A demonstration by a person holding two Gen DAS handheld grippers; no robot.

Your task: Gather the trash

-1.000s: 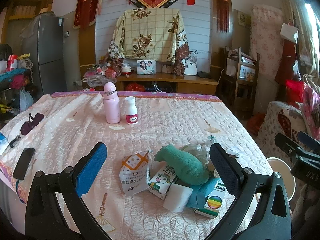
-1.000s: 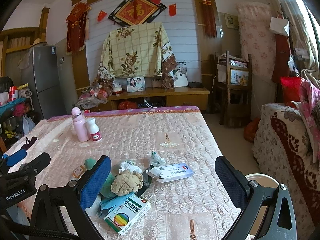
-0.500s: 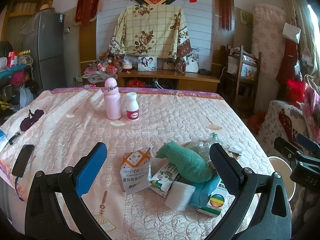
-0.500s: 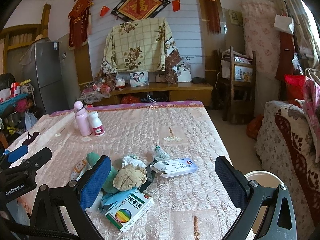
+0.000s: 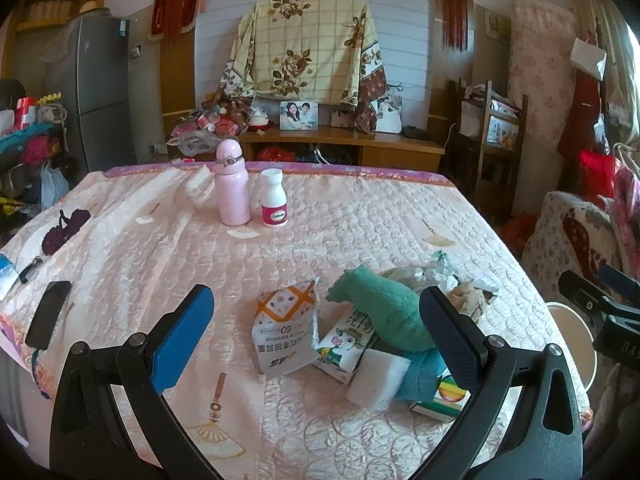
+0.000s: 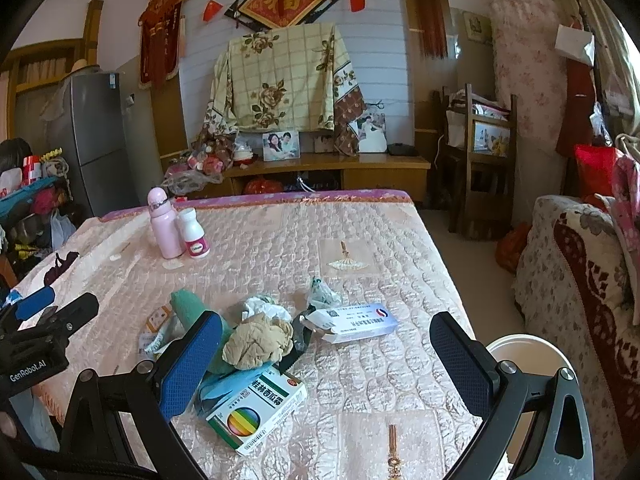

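A pile of trash lies on the pink quilted table point(image 5: 360, 224): an orange-and-white carton point(image 5: 284, 328), a green cloth point(image 5: 380, 312), a white sponge point(image 5: 378, 378), a rainbow-print box point(image 6: 256, 412), a crumpled beige rag point(image 6: 258, 342), white tissue point(image 6: 266, 308) and a long white-and-blue box point(image 6: 352, 322). My left gripper point(image 5: 316, 340) is open and empty, just above the carton. My right gripper point(image 6: 326, 364) is open and empty over the rag and boxes. A white bin point(image 6: 528, 360) stands beside the table at the right.
A pink bottle point(image 5: 232, 184) and a white pill bottle point(image 5: 274, 198) stand at the table's far side. A black phone point(image 5: 48, 314) lies near the left edge. A patterned sofa point(image 6: 580, 280) is at the right, a wooden cabinet point(image 6: 332, 168) behind.
Both grippers have moved slightly forward and lower toward the trash pile, which looks a little nearer. Both stay open. Nothing on the table has moved.
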